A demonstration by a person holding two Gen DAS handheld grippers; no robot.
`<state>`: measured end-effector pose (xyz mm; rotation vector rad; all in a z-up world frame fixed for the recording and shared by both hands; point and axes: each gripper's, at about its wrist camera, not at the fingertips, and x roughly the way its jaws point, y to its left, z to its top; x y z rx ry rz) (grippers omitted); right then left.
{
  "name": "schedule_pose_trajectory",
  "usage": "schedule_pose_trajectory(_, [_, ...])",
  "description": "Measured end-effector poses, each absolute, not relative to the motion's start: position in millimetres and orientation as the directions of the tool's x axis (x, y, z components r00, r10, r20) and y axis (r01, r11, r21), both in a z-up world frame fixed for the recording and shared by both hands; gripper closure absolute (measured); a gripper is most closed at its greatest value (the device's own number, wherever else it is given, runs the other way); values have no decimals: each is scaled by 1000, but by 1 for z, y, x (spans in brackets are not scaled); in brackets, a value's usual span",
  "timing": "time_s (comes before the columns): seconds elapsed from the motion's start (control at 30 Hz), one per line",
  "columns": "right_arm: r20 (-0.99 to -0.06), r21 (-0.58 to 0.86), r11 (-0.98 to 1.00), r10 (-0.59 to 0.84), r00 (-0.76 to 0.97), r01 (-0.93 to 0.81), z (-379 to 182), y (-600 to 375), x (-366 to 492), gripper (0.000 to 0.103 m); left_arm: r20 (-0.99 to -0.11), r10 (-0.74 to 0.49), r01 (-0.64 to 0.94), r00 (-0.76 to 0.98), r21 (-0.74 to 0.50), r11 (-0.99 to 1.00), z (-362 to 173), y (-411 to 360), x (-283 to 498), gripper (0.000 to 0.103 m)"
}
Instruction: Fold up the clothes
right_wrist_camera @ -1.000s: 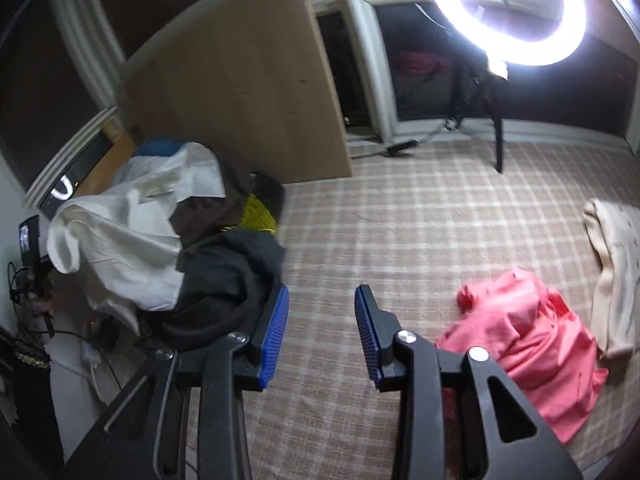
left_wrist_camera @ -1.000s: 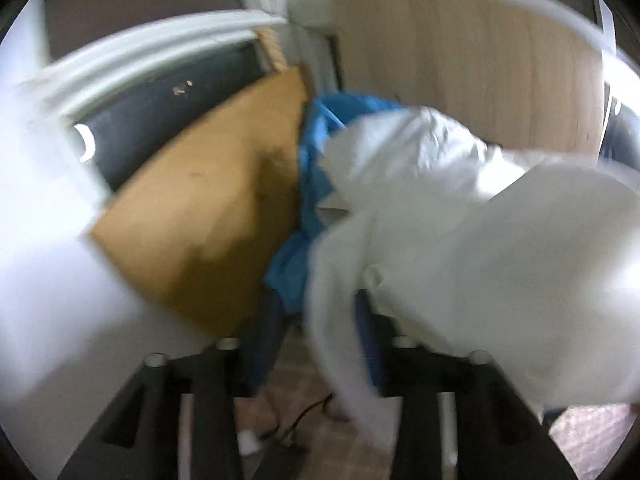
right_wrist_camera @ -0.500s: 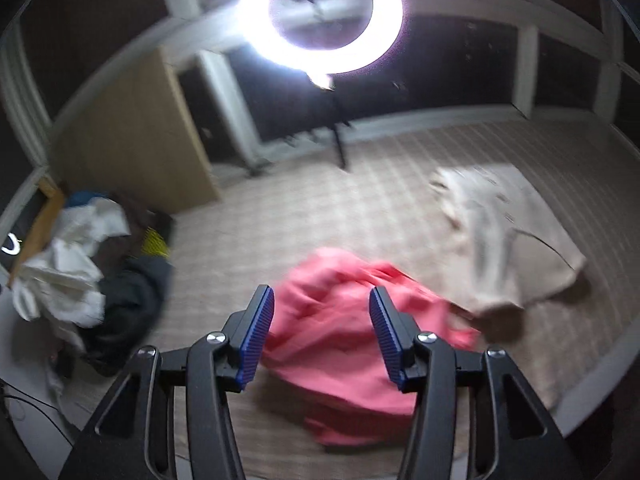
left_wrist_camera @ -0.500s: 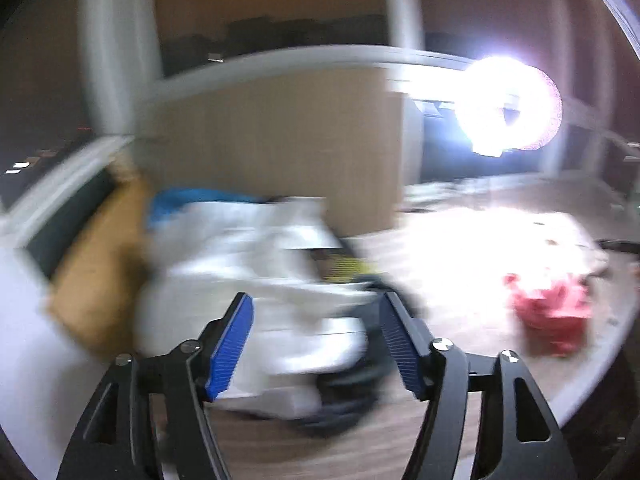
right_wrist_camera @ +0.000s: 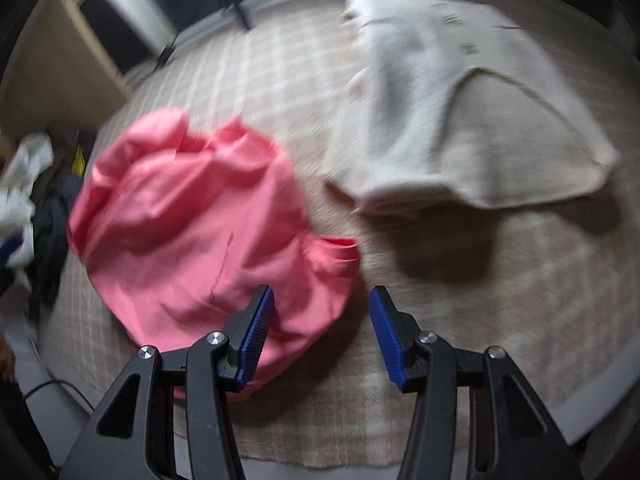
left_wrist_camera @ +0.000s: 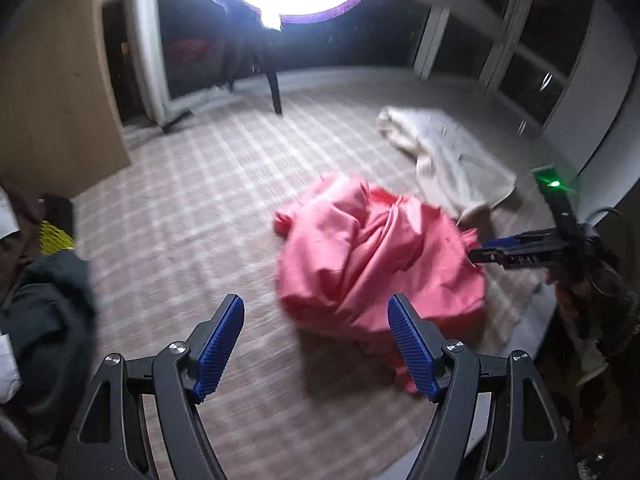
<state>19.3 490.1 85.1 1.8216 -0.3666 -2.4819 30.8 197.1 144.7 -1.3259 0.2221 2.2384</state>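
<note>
- Left tongs (left_wrist_camera: pixel 316 344): jaws apart, nothing between them, tilted down over bare rug (left_wrist_camera: pixel 192 208) just short of the pink garment (left_wrist_camera: pixel 376 264).
- Right tongs (right_wrist_camera: pixel 320 328): jaws apart, empty, poised above the near edge of the pink garment; left pad over the cloth, right pad over rug.
- Pink garment: crumpled in a heap on the rug, between both tongs, not yet spread.
- Cream garment (right_wrist_camera: pixel 460 120): lying flatter, just beyond the pink one, touching or nearly so.
- Dark pile of clothes (left_wrist_camera: pixel 44 312): well off to the left, out of play.
- Step in hand, by the look of it: reaching for the next piece to fold.
- Next move likely calls for: lowering, pinching two edges or corners, lifting and shaking flat before any fold.
</note>
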Motion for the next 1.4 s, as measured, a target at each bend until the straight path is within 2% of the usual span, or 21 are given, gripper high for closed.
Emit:
schedule_pose_trajectory(0.03, [-933,225,-971,-193,-305,-74,81,486,19,54,-867,339,-504,-365,-122,-855,135,207,27,32])
schedule_pose_trajectory(0.07, [-928,242,-969,-219,-302,-42,78,481,19,59,-874,326,-495,-361,-117,-861,131,212,25,33])
schedule_pose_trajectory(0.1, [-921,263,-965,-246,-302,-18,79,479,21,94,-877,313,-486,-364,-108,-867,129,215,25,36])
schedule_pose_trajectory(0.17, [-888,329,-944,-317,-334,22,90,477,27,99,-877,304,-476,-372,-101,-874,132,216,28,36])
schedule_pose_trajectory(0.27, [-799,426,-901,-419,-431,87,132,474,33,99,-857,298,-462,-421,-80,-883,152,202,41,36])
schedule_pose_trajectory(0.47, [-662,467,-819,-574,-482,334,222,395,-18,100,-800,276,-319,-533,-112,-941,193,125,65,36])
schedule_pose_trajectory(0.53, [-641,449,-788,-613,-462,422,239,346,-50,100,-783,247,-255,-570,-117,-960,202,96,72,35])
schedule_pose_trajectory(0.6, [-619,486,-676,-714,-329,554,237,278,-86,99,-793,214,-190,-570,-126,-974,197,69,71,35])
schedule_pose_trajectory(0.67, [-663,509,-639,-718,-211,577,227,232,-112,98,-808,185,-134,-560,-132,-982,188,50,67,35])
schedule_pose_trajectory(0.73, [-705,513,-662,-688,-172,546,223,217,-125,94,-823,154,-95,-547,-122,-988,176,38,60,35])
schedule_pose_trajectory(0.77, [-685,530,-652,-706,-180,541,225,229,-124,87,-830,142,-76,-539,-119,-990,169,32,55,35])
schedule_pose_trajectory(0.8, [-661,546,-642,-725,-193,539,226,244,-124,72,-837,137,-55,-530,-128,-990,163,27,51,35])
schedule_pose_trajectory(0.87, [-634,538,-659,-727,-262,526,225,283,-117,58,-848,157,-31,-506,-165,-986,148,21,42,35])
schedule_pose_trajectory(0.9, [-636,502,-700,-696,-332,507,218,303,-112,58,-856,159,-24,-493,-169,-985,140,19,37,35])
schedule_pose_trajectory(0.97, [-721,354,-806,-558,-411,474,201,324,-111,57,-874,149,-14,-462,-161,-987,123,17,27,35])
schedule_pose_trajectory(1.03, [-797,253,-861,-444,-409,442,177,330,-119,57,-890,151,7,-430,-170,-985,106,15,16,35])
schedule_pose_trajectory(1.17, [-839,293,-818,-469,-278,496,144,303,-136,57,-899,228,57,-373,-268,-962,82,15,4,35])
schedule_pose_trajectory(1.27, [-876,194,-778,-412,-252,598,124,266,-132,60,-888,286,10,-360,-310,-951,78,34,-1,35])
schedule_pose_trajectory(1.3, [-892,158,-777,-377,-250,609,118,259,-132,83,-889,290,-27,-355,-301,-953,79,44,-1,35])
schedule_pose_trajectory(1.33, [-893,172,-774,-383,-236,609,119,264,-131,99,-891,283,-60,-355,-280,-958,81,52,-1,36])
schedule_pose_trajectory(1.4, [-876,213,-774,-421,-233,596,131,286,-125,97,-892,269,-109,-362,-246,-963,88,61,1,36])
